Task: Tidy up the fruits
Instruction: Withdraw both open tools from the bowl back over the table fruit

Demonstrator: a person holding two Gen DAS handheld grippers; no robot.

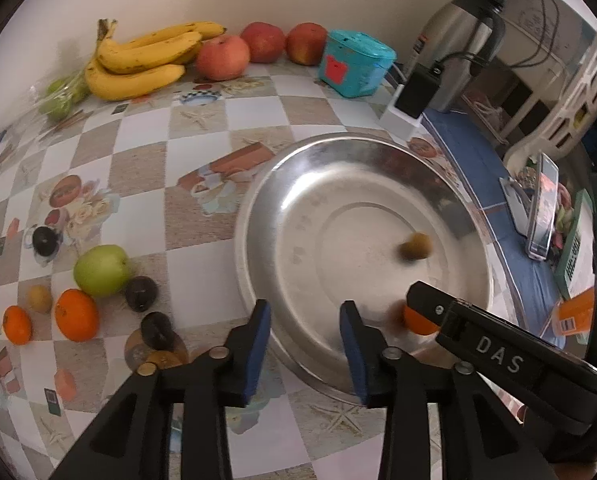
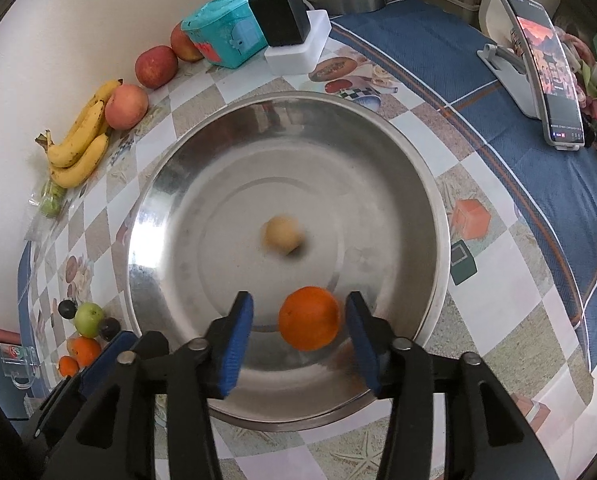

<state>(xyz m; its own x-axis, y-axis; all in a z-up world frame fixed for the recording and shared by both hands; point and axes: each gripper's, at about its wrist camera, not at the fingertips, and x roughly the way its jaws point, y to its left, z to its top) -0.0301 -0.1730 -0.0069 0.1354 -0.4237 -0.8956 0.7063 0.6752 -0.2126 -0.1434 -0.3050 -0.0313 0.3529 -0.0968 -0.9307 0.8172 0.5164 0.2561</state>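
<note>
Inside steel basin (image 2: 418, 184), near middle: one small tan fruit (image 2: 283, 235), blurred. Toward basin's near rim: one orange (image 2: 309, 317), between parted pads of right gripper (image 2: 300, 334), touching neither, released. Over basin's near-left rim: left gripper (image 1: 304, 334), jaws apart, empty. Beyond basin, by wall: bananas (image 1: 146, 60), three red apples (image 1: 223, 57)
</note>
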